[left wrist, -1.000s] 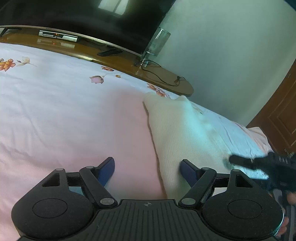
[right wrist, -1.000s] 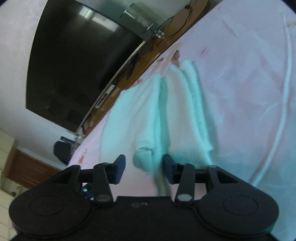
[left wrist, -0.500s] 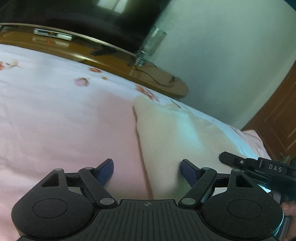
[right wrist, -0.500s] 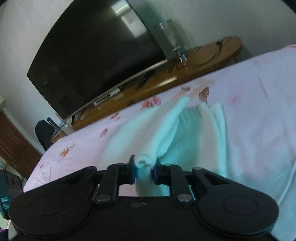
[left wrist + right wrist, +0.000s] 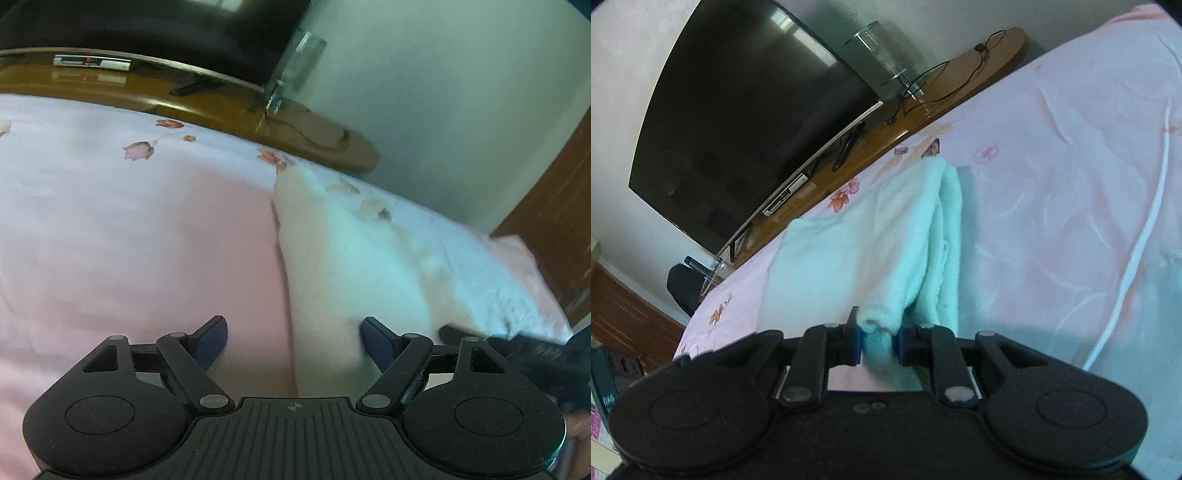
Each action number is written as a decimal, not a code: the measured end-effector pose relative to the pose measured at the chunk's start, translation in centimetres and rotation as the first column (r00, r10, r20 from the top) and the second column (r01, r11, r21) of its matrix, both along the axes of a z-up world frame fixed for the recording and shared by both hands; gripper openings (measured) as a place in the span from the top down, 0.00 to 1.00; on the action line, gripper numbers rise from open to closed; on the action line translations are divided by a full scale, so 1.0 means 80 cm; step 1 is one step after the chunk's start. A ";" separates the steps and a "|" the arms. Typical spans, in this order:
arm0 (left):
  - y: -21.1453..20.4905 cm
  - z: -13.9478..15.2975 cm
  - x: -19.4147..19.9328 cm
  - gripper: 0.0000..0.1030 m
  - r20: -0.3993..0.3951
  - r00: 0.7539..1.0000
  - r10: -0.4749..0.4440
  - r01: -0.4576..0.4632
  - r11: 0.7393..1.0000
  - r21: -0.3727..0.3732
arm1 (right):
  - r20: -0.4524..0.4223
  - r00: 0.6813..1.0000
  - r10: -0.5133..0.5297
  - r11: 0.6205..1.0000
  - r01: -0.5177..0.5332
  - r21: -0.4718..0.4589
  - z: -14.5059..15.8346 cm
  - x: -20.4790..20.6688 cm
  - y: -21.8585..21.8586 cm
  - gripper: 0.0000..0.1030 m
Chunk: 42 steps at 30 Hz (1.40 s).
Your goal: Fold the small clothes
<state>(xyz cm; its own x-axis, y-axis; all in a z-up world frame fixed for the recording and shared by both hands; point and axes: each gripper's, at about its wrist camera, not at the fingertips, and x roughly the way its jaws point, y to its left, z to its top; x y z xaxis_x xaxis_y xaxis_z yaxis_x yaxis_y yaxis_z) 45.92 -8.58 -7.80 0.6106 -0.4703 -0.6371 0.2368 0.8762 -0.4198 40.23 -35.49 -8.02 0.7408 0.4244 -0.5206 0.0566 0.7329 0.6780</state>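
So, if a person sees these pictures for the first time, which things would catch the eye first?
First, the white garment lying on the pink floral bedsheet, with the right gripper shut on its near end. Then the large dark television on the wooden stand beyond the bed. The left gripper is open, low over the garment's left edge.
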 end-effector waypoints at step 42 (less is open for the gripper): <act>0.011 0.009 -0.059 0.10 0.081 0.997 -0.005 -0.003 0.995 0.104 | 0.066 0.997 0.042 0.973 -0.026 -0.229 0.026 -0.056 0.029 0.94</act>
<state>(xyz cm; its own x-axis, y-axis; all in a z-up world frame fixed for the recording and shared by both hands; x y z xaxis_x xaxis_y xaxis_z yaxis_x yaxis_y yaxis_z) 41.20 -7.73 -7.09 0.6620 -0.4046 -0.6309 0.2674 0.9139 -0.3055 35.75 -33.14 -5.92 0.7660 0.3261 -0.5539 -0.0123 0.8691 0.4946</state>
